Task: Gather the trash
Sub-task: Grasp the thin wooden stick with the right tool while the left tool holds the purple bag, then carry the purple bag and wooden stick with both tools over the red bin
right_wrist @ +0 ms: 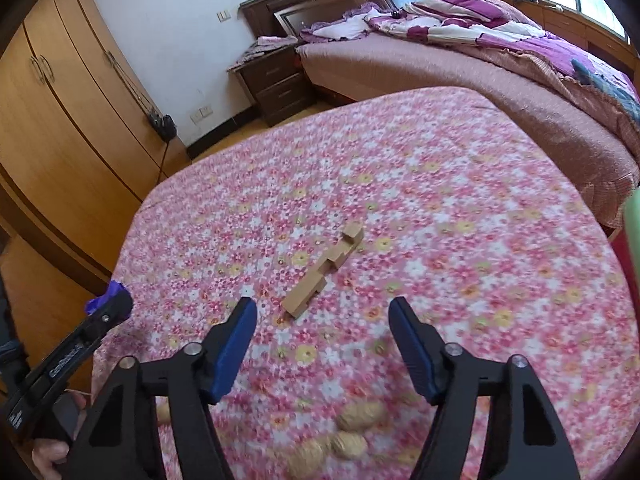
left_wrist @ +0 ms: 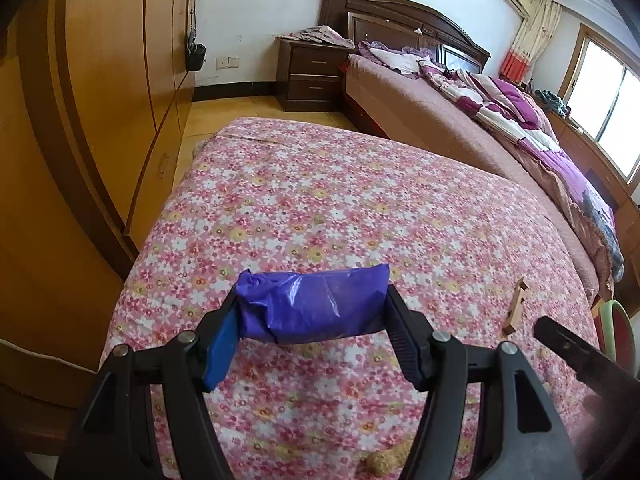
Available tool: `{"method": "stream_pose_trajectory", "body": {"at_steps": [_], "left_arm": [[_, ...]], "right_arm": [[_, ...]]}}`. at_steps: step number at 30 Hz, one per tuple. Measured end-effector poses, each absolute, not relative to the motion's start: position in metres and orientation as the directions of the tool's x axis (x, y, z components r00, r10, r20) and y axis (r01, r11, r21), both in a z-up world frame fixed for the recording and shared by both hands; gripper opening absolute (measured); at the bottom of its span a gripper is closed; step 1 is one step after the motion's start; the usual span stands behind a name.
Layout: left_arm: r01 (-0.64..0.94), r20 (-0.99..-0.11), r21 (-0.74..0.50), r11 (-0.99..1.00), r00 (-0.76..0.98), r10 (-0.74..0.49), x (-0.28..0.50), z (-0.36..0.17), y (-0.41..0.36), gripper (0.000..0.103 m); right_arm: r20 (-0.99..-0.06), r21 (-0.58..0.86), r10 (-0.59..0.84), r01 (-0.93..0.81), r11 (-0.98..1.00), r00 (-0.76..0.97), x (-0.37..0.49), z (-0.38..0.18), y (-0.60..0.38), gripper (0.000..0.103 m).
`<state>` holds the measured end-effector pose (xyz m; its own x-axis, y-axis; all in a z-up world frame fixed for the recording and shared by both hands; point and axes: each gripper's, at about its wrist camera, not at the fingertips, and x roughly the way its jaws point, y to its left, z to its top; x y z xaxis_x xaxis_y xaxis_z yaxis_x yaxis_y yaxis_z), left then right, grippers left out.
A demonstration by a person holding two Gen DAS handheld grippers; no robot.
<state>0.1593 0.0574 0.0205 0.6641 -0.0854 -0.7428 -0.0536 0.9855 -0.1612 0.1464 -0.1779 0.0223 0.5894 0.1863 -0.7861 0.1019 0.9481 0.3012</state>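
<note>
The left tool [left_wrist: 312, 308] is clamped on a purple plastic bag [left_wrist: 314, 306], folded into a roll that spans the gap between the two fingers, each pad pressing one end. It holds the bag above the bench [left_wrist: 320, 200], which is draped in a pink flowered cloth, toward the bench's near edge. In the right wrist view this tool shows at the bench's left edge with a scrap of purple at its tip.

The right tool [right_wrist: 323, 318] stands partly open with nothing between its fingers, and its pads touch nothing. It hangs over the middle of the bench, just short of a notched wooden block [right_wrist: 326, 270] that lies flat on the cloth, one end of it close to the gap between the fingers. Three walnuts [right_wrist: 352, 432] lie on the cloth by the near edge, below the right tool, blurred.
</note>
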Motion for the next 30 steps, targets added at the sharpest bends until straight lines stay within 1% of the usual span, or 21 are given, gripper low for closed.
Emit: {"method": "stream_pose_trajectory", "body": {"at_steps": [2,6,9,12,15,17,18,20,25,28,30], "left_arm": [[-0.056,-0.739,-0.163,0.985,0.668,-0.085,0.161,0.019,0.057,0.067],[-0.058,-0.739,-0.175,0.983,0.667,-0.092,0.164,0.015,0.057,0.067],[-0.056,-0.737,-0.184,0.981,0.669,-0.1,0.164,0.013,0.057,0.067],[-0.052,-0.731,-0.205,0.977,0.673,-0.117,0.164,0.012,0.057,0.067],[-0.054,-0.728,-0.216,0.975,0.675,-0.124,0.165,0.011,0.058,0.067],[-0.048,-0.727,-0.226,0.973,0.673,-0.135,0.166,0.01,0.057,0.067],[-0.044,-0.727,-0.229,0.972,0.672,-0.141,0.166,0.009,0.056,0.067],[-0.034,-0.725,-0.231,0.972,0.673,-0.148,0.165,0.009,0.054,0.067],[-0.01,-0.722,-0.226,0.974,0.673,-0.16,0.164,0.01,0.046,0.067],[0.006,-0.719,-0.225,0.974,0.673,-0.17,0.161,0.011,0.042,0.067],[0.014,-0.72,-0.224,0.974,0.672,-0.175,0.16,0.013,0.039,0.067]], "right_arm": [[-0.794,0.295,0.18,0.108,0.949,0.581,0.153,0.016,-0.176,0.065],[-0.802,0.27,0.16,0.11,0.957,0.576,0.159,0.007,-0.17,0.06],[-0.796,0.227,0.128,0.096,0.969,0.591,0.159,0.005,-0.163,0.055],[-0.791,0.17,0.085,0.084,0.982,0.605,0.157,0.003,-0.154,0.048],[-0.788,0.135,0.058,0.081,0.988,0.612,0.156,0.001,-0.154,0.036],[-0.787,0.118,0.042,0.083,0.99,0.616,0.155,0.0,-0.156,0.025],[-0.787,0.116,0.039,0.085,0.99,0.615,0.153,0.0,-0.158,0.023],[-0.79,0.12,0.037,0.096,0.988,0.612,0.154,0.002,-0.165,0.013],[-0.789,0.178,0.083,0.098,0.979,0.608,0.156,0.002,-0.175,0.013],[-0.783,0.264,0.145,0.112,0.958,0.605,0.154,0.006,-0.192,0.013],[-0.769,0.273,0.146,0.113,0.955,0.622,0.148,0.014,-0.201,0.013]]}}
